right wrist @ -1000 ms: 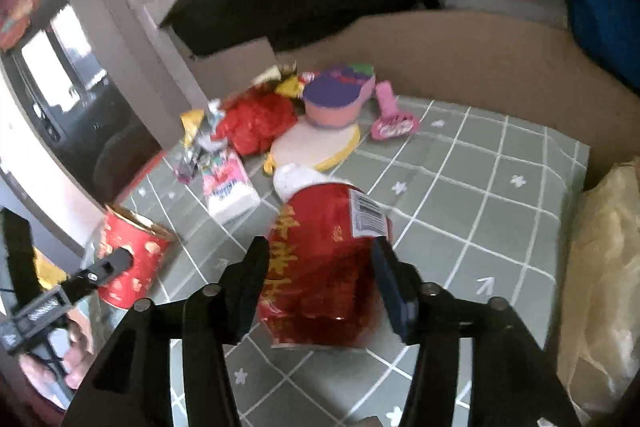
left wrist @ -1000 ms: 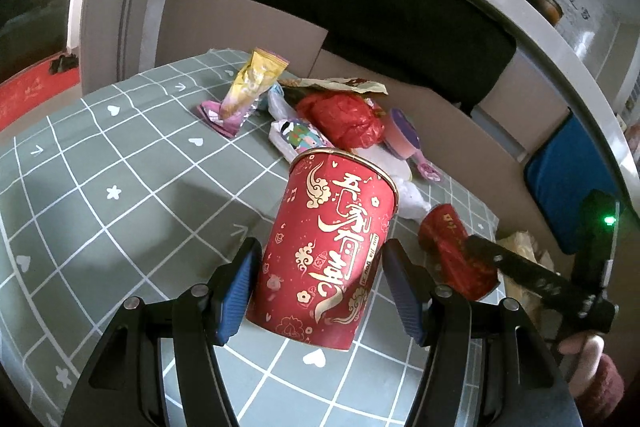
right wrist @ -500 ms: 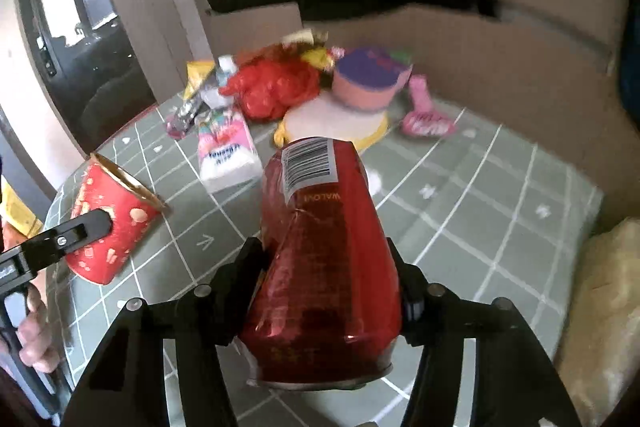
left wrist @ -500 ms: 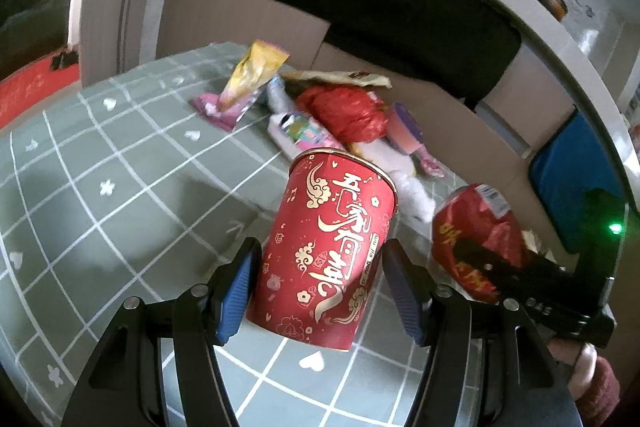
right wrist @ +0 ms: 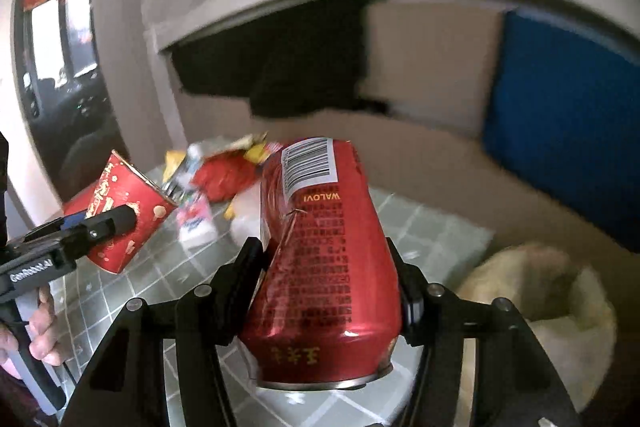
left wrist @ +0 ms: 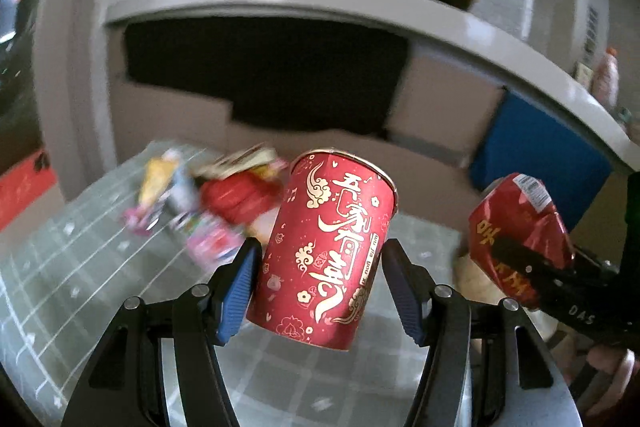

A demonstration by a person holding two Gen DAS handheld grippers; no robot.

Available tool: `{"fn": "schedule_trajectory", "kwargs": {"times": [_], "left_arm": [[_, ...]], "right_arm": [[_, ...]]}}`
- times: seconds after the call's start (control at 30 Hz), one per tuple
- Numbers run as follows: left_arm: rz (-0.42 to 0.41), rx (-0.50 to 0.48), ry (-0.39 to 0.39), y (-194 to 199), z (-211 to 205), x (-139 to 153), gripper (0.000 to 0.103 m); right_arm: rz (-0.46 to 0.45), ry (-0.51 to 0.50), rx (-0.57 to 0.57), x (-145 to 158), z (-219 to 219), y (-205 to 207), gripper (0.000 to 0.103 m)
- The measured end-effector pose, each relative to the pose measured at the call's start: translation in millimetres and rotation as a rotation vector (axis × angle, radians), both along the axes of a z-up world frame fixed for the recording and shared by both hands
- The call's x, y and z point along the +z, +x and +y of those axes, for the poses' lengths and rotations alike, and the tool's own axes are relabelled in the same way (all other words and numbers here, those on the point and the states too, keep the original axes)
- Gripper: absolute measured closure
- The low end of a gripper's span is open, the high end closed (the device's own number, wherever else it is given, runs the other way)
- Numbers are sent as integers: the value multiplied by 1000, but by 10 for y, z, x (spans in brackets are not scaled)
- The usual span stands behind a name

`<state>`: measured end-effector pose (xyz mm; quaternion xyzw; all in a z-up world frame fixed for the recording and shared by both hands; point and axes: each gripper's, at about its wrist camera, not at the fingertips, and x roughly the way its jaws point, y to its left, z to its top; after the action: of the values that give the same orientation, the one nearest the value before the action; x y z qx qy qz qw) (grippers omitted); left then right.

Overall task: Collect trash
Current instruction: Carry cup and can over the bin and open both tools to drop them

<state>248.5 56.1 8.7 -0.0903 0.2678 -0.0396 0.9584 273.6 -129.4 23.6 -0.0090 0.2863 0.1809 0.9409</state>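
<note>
- The left gripper point(left wrist: 322, 285) clamps a red paper cup point(left wrist: 326, 251) between its blue pads point(left wrist: 236, 297); the cup tilts slightly and hangs above the green checked tablecloth point(left wrist: 80, 287).
- Behind the cup, blurred wrappers point(left wrist: 208, 203) lie heaped at the table's far side.
- The right gripper point(right wrist: 328, 271) grips a dented red can point(right wrist: 324, 259) lying lengthwise between its fingers, barcode end pointing away, also clear of the cloth.
- Right of the can sits a pale bag point(right wrist: 552, 307).
</note>
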Motion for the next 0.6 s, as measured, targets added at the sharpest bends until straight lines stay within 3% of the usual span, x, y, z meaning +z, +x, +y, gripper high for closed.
{"fn": "schedule_trajectory", "kwargs": {"times": [0.2,0.37,0.6], "left_arm": [[-44,-154,24,292,-815,256,41],[-59,-321,-4,508,-1422,252,41],[73,-428,-14,772,-1948,-84,40]], "right_arm": [[-86,-7,-168,347,-842,-166,48],[-90,-1,-309,399,-1460,-273,48],[-52,3,-401,196,-1883,-263,48]]}}
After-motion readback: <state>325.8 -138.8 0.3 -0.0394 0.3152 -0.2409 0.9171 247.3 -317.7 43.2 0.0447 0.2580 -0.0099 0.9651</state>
